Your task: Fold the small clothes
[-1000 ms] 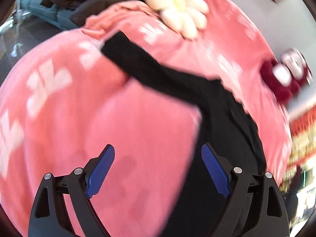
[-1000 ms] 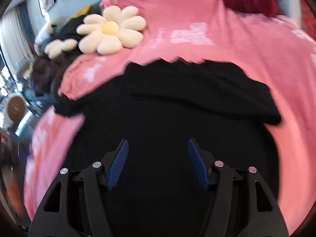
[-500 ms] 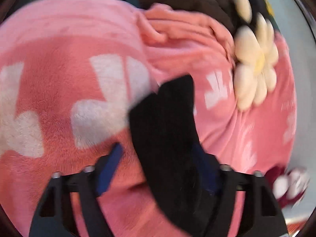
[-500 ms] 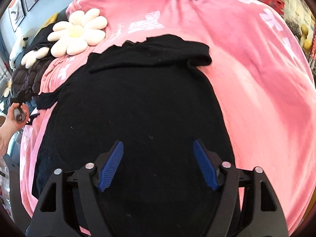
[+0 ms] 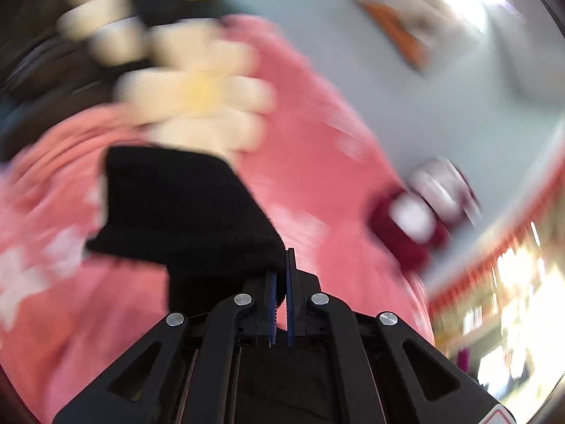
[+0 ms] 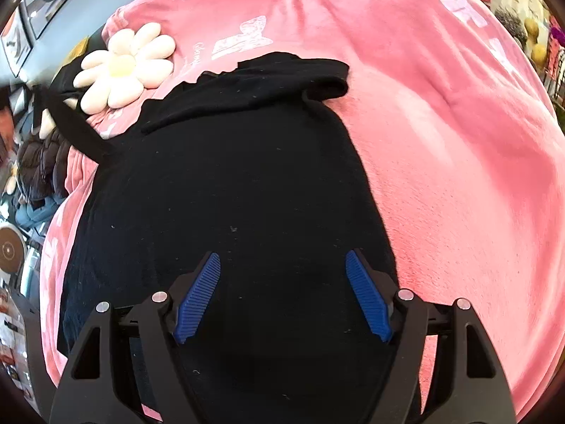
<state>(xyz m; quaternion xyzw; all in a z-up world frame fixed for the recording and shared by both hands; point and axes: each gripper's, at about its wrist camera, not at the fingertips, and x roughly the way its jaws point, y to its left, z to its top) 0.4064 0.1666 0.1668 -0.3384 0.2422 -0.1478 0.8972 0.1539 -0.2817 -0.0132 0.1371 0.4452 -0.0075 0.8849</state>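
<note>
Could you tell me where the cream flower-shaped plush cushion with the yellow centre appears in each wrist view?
Left wrist view: the cream flower-shaped plush cushion is upper left, blurred, above the black garment's sleeve.
Right wrist view: upper left, beside the garment's folded top edge.
Shared landmark: the pink fleece blanket under both.

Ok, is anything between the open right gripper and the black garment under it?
Nothing visible. The right gripper hangs open directly over the black garment on the pink blanket. The flower cushion lies off to the side, beyond the garment's edge.
</note>
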